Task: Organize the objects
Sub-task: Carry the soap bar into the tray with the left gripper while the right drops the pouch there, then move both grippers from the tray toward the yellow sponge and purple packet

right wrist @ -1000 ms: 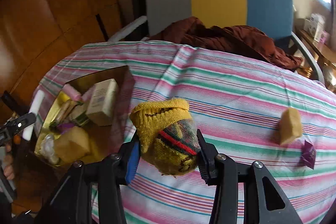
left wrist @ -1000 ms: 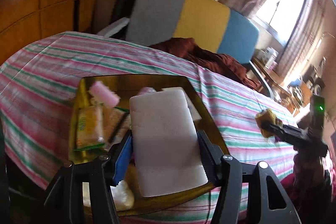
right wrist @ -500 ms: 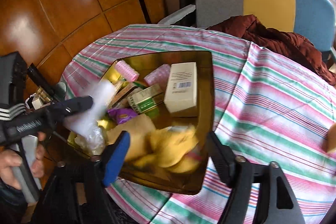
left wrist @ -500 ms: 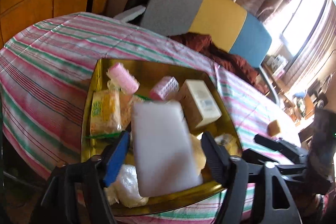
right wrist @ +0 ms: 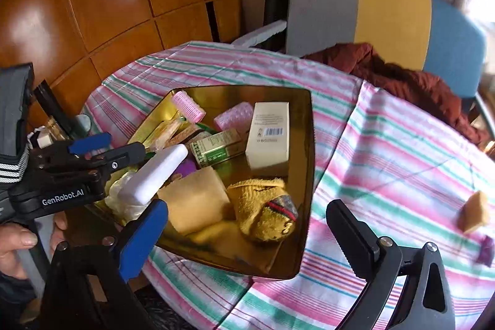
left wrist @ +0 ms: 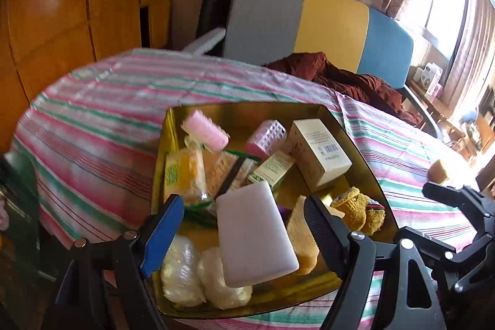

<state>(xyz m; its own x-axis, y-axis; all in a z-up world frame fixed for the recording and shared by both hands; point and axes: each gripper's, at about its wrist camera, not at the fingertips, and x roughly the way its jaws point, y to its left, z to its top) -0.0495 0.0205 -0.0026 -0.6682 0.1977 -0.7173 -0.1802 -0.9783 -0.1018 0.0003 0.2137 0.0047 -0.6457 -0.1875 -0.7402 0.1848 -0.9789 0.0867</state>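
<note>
White foam block is lying tilted on the pile inside the gold tray, between the spread fingers of the left gripper, apparently untouched by either. Right gripper is being held wide apart and empty above the yellow knit sock in the tray. The block is judged light, soft and squashable; its long flat sides are best pinched gently. A tan sponge is waiting on the striped tablecloth, well apart.
</note>
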